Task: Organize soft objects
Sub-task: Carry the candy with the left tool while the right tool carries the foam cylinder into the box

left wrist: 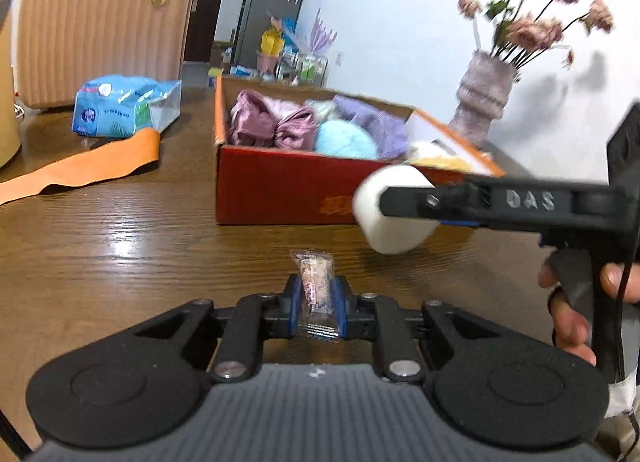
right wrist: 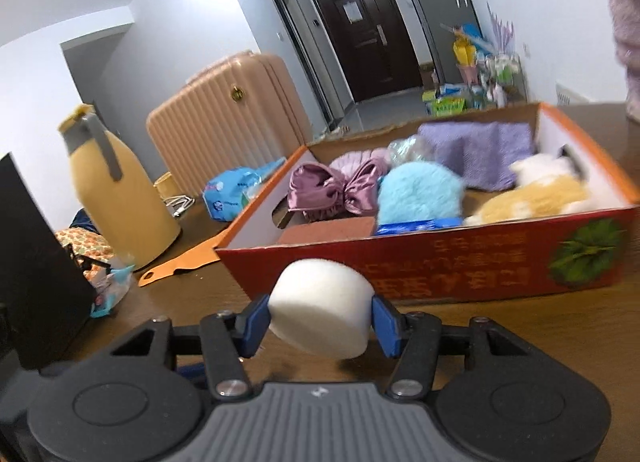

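My left gripper (left wrist: 316,298) is shut on a small clear-wrapped packet (left wrist: 316,286), just above the wooden table (left wrist: 120,246). My right gripper (right wrist: 318,316) is shut on a white sponge (right wrist: 320,308), held above the table in front of the red cardboard box (right wrist: 440,266). In the left wrist view the right gripper (left wrist: 396,205) and the sponge (left wrist: 394,221) hang before the box's (left wrist: 280,181) front right corner. The box holds a mauve satin bow (right wrist: 332,185), a blue fluffy ball (right wrist: 420,189), a purple cloth (right wrist: 480,149) and a yellow-white plush (right wrist: 528,193).
A blue tissue pack (left wrist: 120,105) and an orange strip (left wrist: 80,169) lie left of the box. A pink suitcase (left wrist: 100,25) stands behind. A vase with dried flowers (left wrist: 484,97) stands at the box's right. A yellow jug (right wrist: 116,189) and a dark object (right wrist: 32,274) are at the left.
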The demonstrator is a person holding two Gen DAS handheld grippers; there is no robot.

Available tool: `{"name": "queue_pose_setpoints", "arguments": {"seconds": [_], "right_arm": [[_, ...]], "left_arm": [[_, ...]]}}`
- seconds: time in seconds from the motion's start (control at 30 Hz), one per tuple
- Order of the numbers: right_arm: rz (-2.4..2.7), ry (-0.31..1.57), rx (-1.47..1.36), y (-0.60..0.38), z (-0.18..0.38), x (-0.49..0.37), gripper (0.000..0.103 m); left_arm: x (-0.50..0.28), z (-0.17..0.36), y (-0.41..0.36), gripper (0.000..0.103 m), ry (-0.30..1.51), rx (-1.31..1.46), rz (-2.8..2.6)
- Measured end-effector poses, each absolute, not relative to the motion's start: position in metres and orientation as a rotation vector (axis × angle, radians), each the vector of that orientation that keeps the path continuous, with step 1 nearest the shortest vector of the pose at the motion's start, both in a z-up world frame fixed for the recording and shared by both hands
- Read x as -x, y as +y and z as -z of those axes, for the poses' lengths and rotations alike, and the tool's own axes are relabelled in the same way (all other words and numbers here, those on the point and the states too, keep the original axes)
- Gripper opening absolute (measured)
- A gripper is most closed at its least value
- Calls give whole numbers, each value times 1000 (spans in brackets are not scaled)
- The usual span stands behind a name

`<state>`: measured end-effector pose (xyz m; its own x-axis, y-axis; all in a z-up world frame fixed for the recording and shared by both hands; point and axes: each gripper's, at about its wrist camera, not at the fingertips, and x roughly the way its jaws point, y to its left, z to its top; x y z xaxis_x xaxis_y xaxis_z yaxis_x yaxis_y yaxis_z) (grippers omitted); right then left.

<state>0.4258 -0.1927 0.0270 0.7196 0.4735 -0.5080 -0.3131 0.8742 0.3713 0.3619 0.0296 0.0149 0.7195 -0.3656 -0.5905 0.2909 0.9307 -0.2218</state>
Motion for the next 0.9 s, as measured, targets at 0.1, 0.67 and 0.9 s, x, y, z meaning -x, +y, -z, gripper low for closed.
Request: {"name": "queue_pose_setpoints", "arguments": {"seconds": [0.1,0.67,0.9], "right_arm": [[-418,608,-267,-217,-38,-389,55],[-387,554,-242,-297,-47,-267,55],[-428,511,-162,-298,-71,-311,55]], "left_arm": [[-334,-25,23,17,651,150,364],[-263,-62,-18,17,586,164,389],[-322,-83,-14,17,570,154,384]]}}
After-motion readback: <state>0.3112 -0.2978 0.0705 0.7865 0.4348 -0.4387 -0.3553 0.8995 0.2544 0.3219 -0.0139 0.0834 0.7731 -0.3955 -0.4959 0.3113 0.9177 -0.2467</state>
